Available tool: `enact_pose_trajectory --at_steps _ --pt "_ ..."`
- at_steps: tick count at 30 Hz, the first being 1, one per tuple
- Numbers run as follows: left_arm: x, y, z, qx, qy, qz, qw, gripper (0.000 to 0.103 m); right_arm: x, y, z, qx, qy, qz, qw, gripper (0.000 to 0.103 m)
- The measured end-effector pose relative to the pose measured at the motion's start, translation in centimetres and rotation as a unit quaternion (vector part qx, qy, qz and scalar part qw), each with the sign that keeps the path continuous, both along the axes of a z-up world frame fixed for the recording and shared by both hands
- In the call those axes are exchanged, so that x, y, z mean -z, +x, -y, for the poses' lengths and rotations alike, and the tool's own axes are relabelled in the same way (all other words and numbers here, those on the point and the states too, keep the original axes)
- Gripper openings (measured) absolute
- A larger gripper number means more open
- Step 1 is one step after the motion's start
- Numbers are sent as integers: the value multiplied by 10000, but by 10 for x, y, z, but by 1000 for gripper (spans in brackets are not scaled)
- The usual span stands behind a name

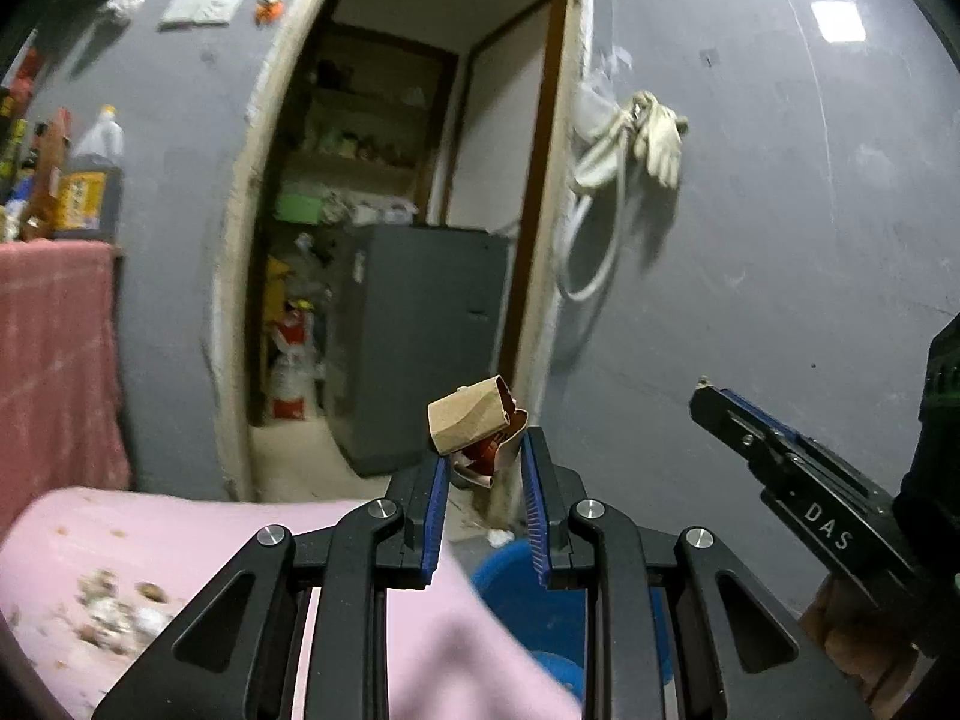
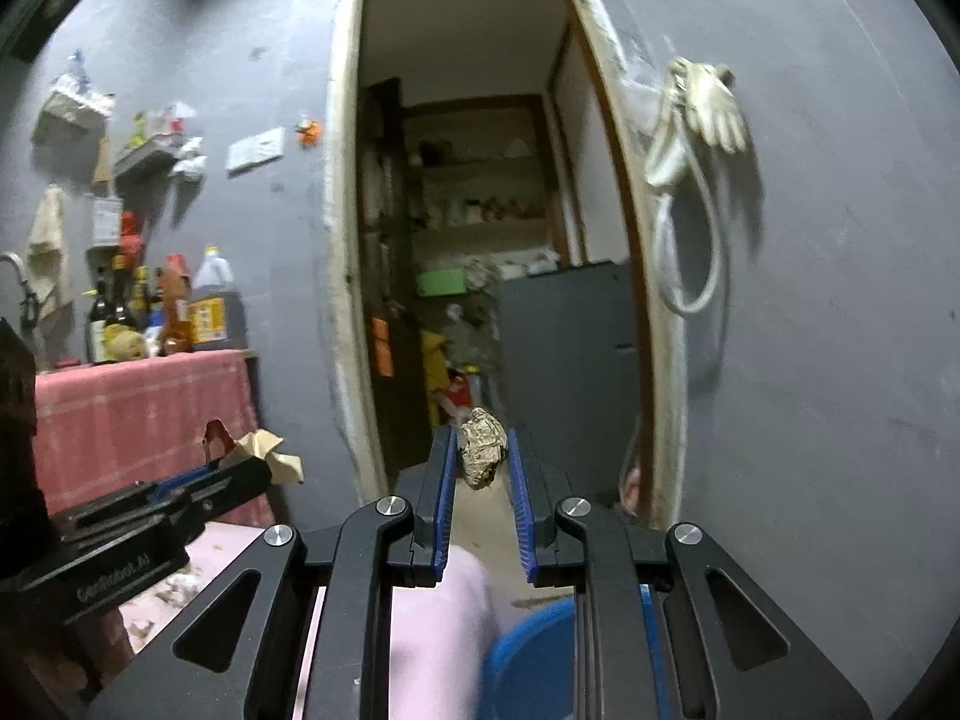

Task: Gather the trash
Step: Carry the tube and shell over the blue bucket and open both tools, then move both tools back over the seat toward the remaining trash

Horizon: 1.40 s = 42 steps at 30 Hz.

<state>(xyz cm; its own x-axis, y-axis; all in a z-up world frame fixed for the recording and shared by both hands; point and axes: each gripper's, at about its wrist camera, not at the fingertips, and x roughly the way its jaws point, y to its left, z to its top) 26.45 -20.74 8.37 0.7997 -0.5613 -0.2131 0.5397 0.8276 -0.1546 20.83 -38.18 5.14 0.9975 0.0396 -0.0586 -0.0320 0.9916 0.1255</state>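
the left gripper (image 1: 483,450) pinches a crumpled piece of brown cardboard (image 1: 471,423) between its blue pads, and holds it up in the air in front of a doorway (image 1: 420,180). the right gripper (image 2: 480,456) pinches a small crumpled wad of paper (image 2: 480,447) at its fingertips, also raised before the doorway. below both grippers there is a pink surface (image 1: 180,540) with some crumbs (image 1: 114,606) on it, and beside it a blue bucket (image 1: 528,594). a pair of pale gloves (image 1: 648,132) hangs on the grey wall.
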Motion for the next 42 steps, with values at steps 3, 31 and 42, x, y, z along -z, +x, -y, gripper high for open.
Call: enact_pose_trajectory --at_steps 3,31,42 --pt "7 13 21 167 101 -256 9995 20 9 9 19 84 226 -232 9994 16" --pt "71 68 78 399 352 -1551 9865 40 68 41 91 437 1265 -1334 9820 44" --pt "33 48 7 -509 -124 -834 9951 92 40 23 73 496 991 -738 9911 84"
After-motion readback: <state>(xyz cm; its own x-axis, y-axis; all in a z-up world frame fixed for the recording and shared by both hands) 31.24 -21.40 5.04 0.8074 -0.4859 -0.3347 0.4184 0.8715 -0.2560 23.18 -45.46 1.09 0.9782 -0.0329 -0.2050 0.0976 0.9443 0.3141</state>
